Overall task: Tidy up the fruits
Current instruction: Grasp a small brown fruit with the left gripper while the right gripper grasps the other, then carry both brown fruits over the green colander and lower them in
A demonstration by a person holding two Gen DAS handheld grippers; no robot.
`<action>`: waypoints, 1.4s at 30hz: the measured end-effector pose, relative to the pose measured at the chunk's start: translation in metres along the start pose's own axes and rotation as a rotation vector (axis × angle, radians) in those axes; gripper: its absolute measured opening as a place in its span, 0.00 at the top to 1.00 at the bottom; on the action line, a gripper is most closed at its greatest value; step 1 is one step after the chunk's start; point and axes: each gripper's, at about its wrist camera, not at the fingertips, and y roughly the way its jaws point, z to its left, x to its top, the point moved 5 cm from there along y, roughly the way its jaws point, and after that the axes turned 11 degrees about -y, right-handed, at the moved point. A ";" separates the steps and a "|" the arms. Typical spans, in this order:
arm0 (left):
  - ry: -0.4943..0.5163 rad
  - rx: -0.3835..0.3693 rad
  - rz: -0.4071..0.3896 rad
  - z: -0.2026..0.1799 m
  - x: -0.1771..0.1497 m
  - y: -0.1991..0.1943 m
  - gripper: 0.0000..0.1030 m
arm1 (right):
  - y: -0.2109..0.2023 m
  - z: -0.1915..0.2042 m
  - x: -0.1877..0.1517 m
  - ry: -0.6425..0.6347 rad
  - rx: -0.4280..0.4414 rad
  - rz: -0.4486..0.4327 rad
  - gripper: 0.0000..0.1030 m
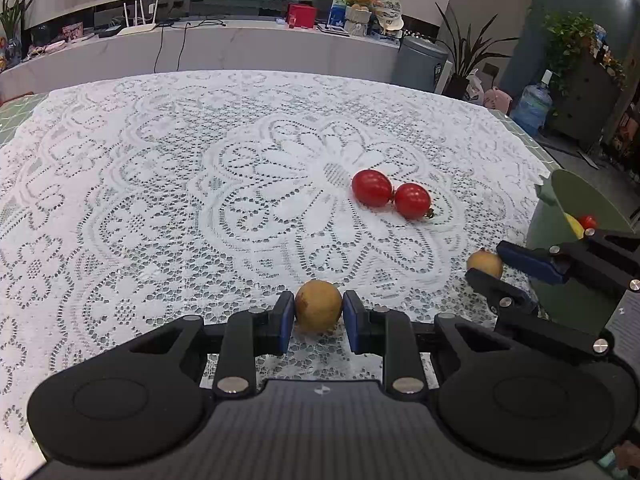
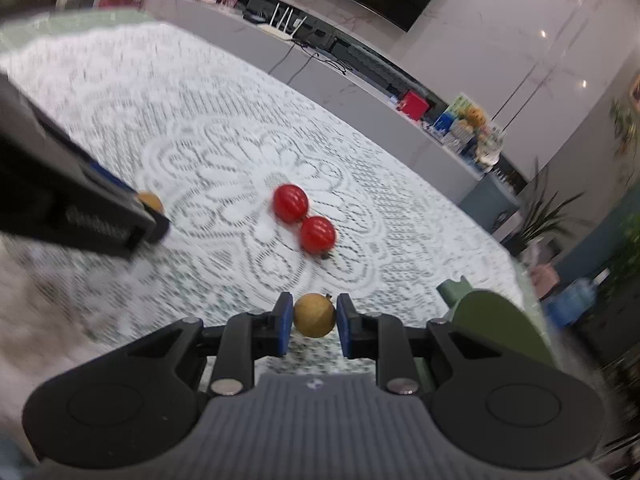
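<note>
Each clamped on a tan round fruit, the left gripper [image 1: 319, 316] pins one [image 1: 319, 307] at lower centre on the lace tablecloth [image 1: 160, 184] while the right gripper [image 2: 311, 322] holds another [image 2: 315, 315], two red tomatoes [image 1: 390, 193] mid-frame beyond, a green bucket [image 1: 568, 248] at right edge.

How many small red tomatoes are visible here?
3: two small red tomatoes touch on the white lace tablecloth; one shows inside the green bucket, which may hide others.
</note>
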 end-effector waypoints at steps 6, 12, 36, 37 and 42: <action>0.001 -0.004 0.005 -0.007 0.002 -0.011 0.72 | -0.015 -0.013 0.002 0.160 0.136 -0.025 0.81; 0.013 -0.015 -0.013 -0.021 0.008 -0.027 0.72 | -0.035 -0.027 -0.001 0.241 0.178 -0.059 0.81; 0.110 -0.166 -0.041 -0.111 0.015 -0.071 0.71 | -0.101 -0.121 -0.051 0.463 0.099 -0.159 0.81; 0.116 -0.172 -0.039 -0.116 0.014 -0.070 0.71 | -0.102 -0.124 -0.053 0.468 0.093 -0.158 0.81; 0.138 -0.203 -0.019 -0.134 0.011 -0.066 0.71 | -0.105 -0.139 -0.068 0.487 0.068 -0.149 0.81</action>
